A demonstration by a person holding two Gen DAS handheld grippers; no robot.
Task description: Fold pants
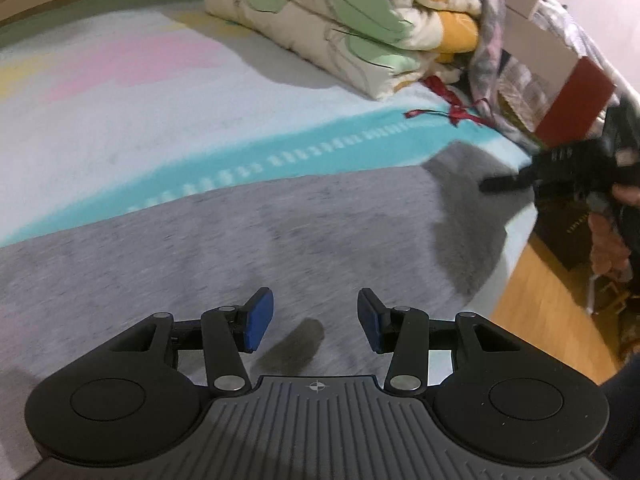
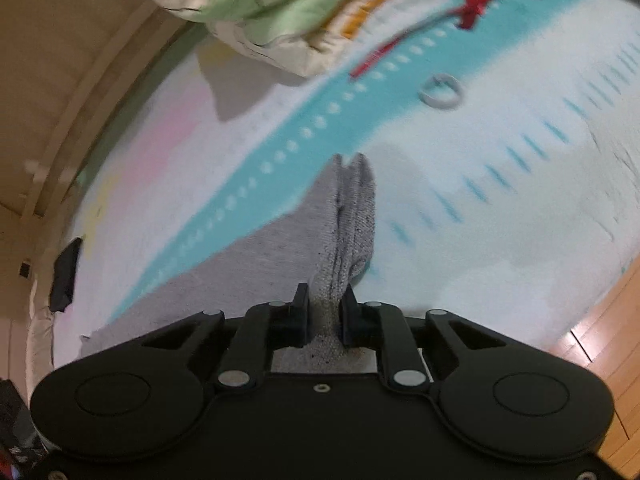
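Precariously, a bunched edge of the grey pants (image 2: 352, 216) is pinched between the nearly closed right gripper (image 2: 324, 316), while the left gripper (image 1: 316, 320) is held half open and empty above flat cloth, so the fold could be dragged askew.

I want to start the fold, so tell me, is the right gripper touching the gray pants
Touching. The right wrist view shows the right gripper with a bunched edge of the gray pants pinched between its fingers.

You see grey pants (image 1: 248, 240) on a bed sheet (image 1: 120, 92) of pale white with a turquoise dotted band and pink; the left gripper (image 1: 316, 320) has blue pads; the folded quilt (image 1: 340, 12) is cream, green and yellow.
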